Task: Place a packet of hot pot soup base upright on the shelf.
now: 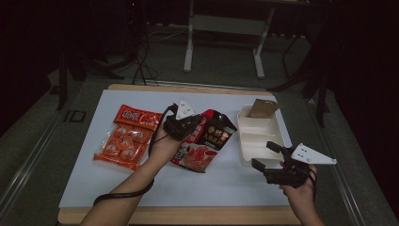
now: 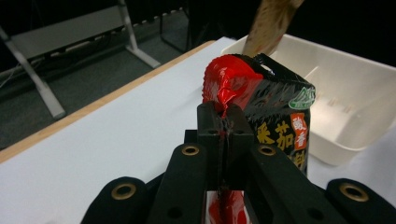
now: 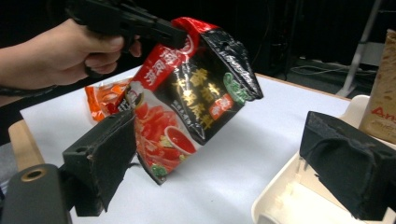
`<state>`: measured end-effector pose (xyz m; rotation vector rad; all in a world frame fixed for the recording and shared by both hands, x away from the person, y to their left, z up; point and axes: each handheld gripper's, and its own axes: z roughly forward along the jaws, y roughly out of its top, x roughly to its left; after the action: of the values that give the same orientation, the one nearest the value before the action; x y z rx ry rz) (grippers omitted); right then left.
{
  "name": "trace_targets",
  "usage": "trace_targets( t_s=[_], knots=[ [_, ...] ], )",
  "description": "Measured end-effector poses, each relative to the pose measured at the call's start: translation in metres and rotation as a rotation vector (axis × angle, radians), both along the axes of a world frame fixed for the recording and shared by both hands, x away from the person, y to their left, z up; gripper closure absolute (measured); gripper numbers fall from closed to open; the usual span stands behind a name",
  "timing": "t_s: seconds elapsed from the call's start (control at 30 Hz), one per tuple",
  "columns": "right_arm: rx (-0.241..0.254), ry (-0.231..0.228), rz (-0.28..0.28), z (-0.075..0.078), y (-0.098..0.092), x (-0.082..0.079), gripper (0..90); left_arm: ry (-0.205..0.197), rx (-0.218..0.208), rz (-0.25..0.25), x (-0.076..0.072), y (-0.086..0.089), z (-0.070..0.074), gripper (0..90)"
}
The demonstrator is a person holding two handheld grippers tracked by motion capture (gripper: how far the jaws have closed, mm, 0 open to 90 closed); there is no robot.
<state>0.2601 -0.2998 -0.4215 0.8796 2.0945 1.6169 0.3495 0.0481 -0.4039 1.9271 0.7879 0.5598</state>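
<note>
High view – white sheet (image 1: 141, 188) over wooden table (image 1: 188, 215), dark room.

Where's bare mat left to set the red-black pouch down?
Free: near strip of the white mat, between both forearms, and the far strip behind the orange pack. Crowded: the middle, where orange pack, red-black pouch and white tray sit close.
</note>
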Motion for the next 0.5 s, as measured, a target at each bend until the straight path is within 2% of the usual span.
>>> trace_targets(
  t_s=[0.07, 0.2, 0.23, 0.27, 0.4, 0.43, 0.5],
  knots=[
    [0.012, 0.018, 0.019, 0.001, 0.001, 0.001, 10.7, -0.009, -0.018, 0.001, -0.004, 0.002, 0.004, 88.9],
    [0.019, 0.024, 0.023, 0.007, 0.005, 0.004, 12.7, -0.024, -0.069, -0.007, -0.010, 0.010, 0.011, 88.8],
    [0.019, 0.024, 0.023, 0.007, 0.005, 0.004, 12.7, -0.022, -0.087, -0.019, -0.011, 0.012, 0.013, 88.8],
    [0.049, 0.028, 0.024, 0.011, 0.006, 0.006, 13.3, -0.030, -0.101, -0.020, -0.013, 0.013, 0.015, 88.8],
    [0.051, 0.016, 0.024, 0.017, 0.009, 0.009, 14.2, -0.027, -0.141, -0.061, -0.020, 0.015, 0.021, 88.8],
    [0.065, 0.023, 0.028, 0.020, 0.011, 0.012, 16.4, -0.024, -0.155, -0.065, -0.021, 0.016, 0.022, 88.7],
    [0.062, 0.026, 0.031, 0.021, 0.012, 0.013, 17.4, -0.025, -0.181, -0.080, -0.024, 0.016, 0.022, 88.7]
  ],
)
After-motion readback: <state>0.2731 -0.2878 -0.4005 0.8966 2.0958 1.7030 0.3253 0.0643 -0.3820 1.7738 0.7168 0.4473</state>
